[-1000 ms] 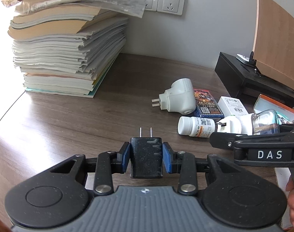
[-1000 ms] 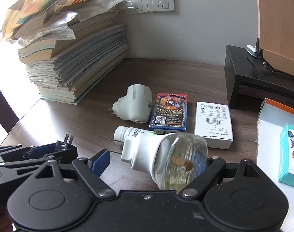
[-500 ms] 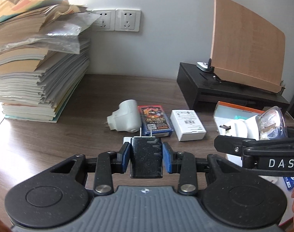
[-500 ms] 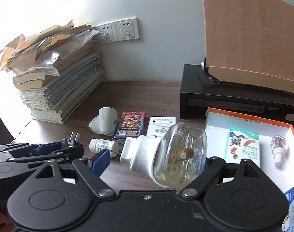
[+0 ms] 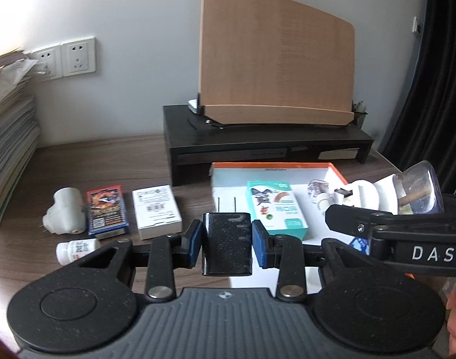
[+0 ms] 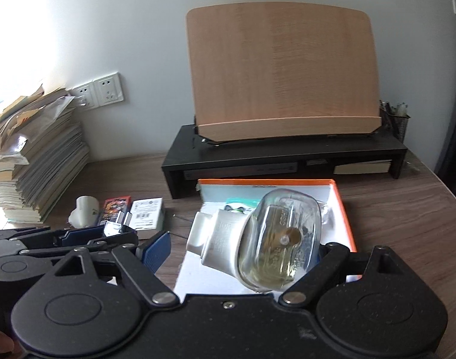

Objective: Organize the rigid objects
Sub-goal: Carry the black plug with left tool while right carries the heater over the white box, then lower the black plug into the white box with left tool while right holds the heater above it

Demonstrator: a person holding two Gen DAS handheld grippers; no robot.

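Desk: a dark wood desk (image 5: 114, 161) is shown below a white wall.
Left gripper (image 5: 227, 240): a black charger (image 5: 227, 245) is pinched between blue pads, prongs forward.
Right gripper (image 6: 242, 257): a plug-in liquid bottle (image 6: 266, 239) is clamped, tilted.
Box (image 6: 343, 209): reached just ahead; both items are best lowered onto bare floor, beside the teal carton (image 5: 275, 209).
Pose: both grippers are angled downward, side by side.
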